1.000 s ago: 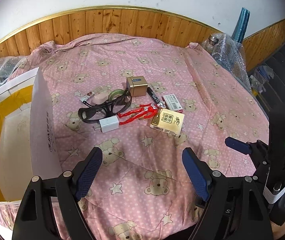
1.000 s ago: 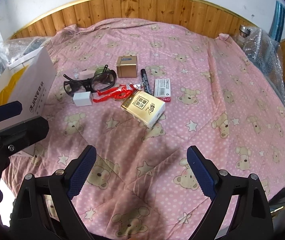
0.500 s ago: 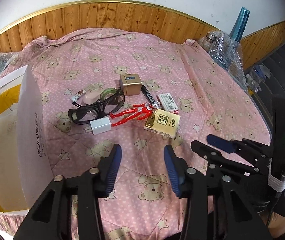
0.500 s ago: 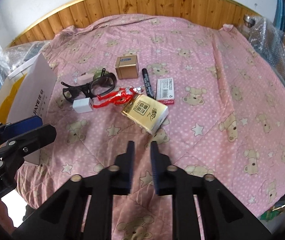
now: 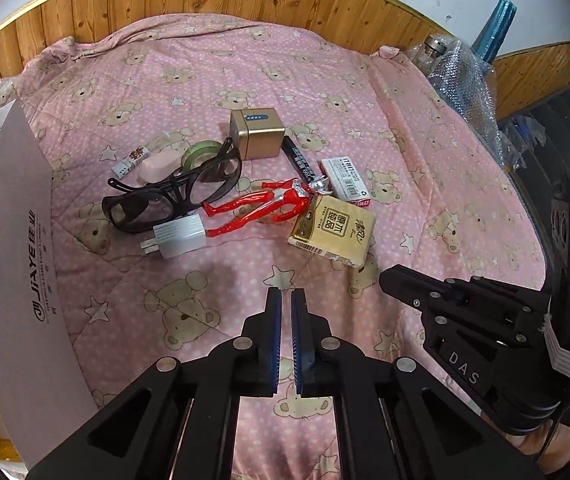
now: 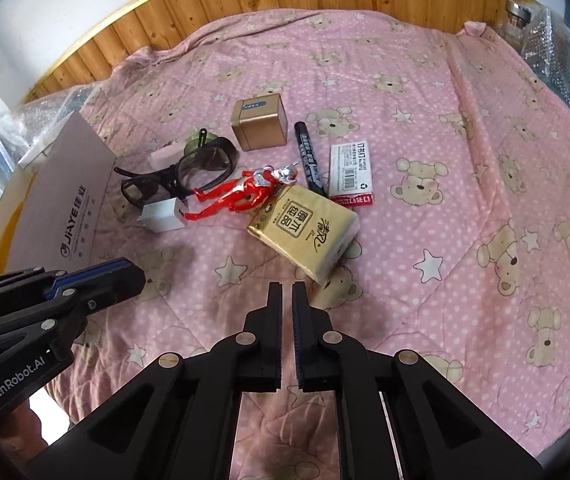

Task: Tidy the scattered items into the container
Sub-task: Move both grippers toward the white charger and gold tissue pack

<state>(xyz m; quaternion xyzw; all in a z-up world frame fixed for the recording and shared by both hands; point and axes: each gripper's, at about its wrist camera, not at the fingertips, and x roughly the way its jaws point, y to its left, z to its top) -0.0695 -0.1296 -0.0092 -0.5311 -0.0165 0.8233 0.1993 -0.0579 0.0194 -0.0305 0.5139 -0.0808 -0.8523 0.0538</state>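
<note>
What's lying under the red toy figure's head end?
The figure's head and shoulder rest on the corner of the gold tissue pack, beside the black marker. Whatever lies on the blanket beneath its torso is hidden.

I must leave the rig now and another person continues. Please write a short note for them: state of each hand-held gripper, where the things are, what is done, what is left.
Left hand-held gripper: shut, holds nothing, above the pink bear blanket.
Right hand-held gripper: shut, holds nothing, just short of the gold tissue pack.
All items lie in one cluster on the blanket: black glasses, white charger, red figure, gold square box, black marker, staples box, green tape roll, pink eraser.
The white carton stands at the left.
Done: no item visibly moved. Left: everything.
</note>
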